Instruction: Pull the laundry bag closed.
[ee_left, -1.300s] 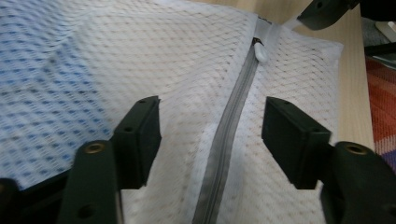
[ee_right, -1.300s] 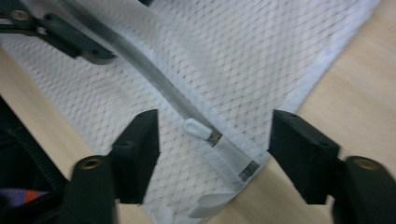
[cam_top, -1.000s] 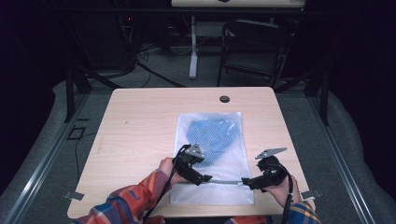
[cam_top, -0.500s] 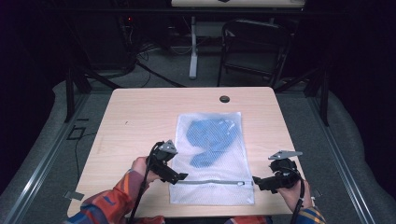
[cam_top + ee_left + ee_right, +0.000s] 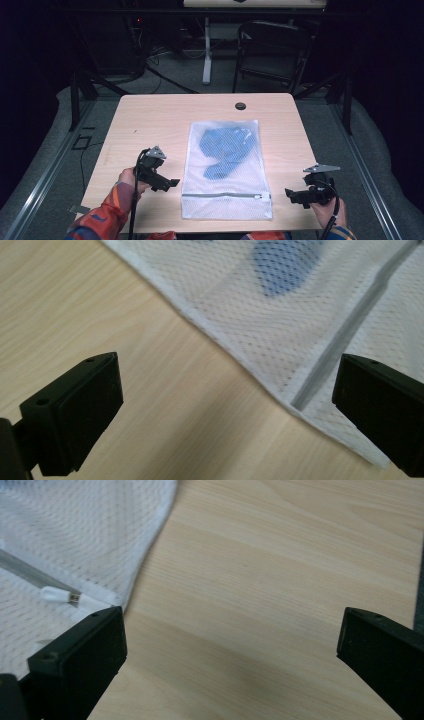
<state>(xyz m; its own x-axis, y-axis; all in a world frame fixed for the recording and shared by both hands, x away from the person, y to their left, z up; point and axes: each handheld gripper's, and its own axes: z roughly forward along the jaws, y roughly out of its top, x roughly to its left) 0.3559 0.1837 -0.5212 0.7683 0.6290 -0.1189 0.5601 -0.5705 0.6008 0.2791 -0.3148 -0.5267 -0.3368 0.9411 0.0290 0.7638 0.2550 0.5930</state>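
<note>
bag: white mesh laundry bag (image 5: 227,170) lies flat at table centre, long axis near–far, blue garment (image 5: 226,150) inside toward the far half
zipper: grey zipper (image 5: 225,195) runs left–right across the bag's near end; white pull tab (image 5: 258,196) sits at its right end, so it looks zipped shut
left gripper: left gripper (image 5: 172,183) just off the bag's left edge, level with the zipper's left end; jaws have just been opening and now stand spread wide, nothing between them but bare table and the bag's edge (image 5: 240,357)
right gripper: right gripper (image 5: 291,192) off the bag's right edge with a clear strip of wooden table (image 5: 150,120) between; jaws also just been opening, spread wide, empty
key relation: bag lies between the two grippers; left one is nearer the fabric, right one is nearer the pull tab (image 5: 56,594), which sits to the left of its jaws
judgement: any re-grip means moving inward along the zipper line
</note>
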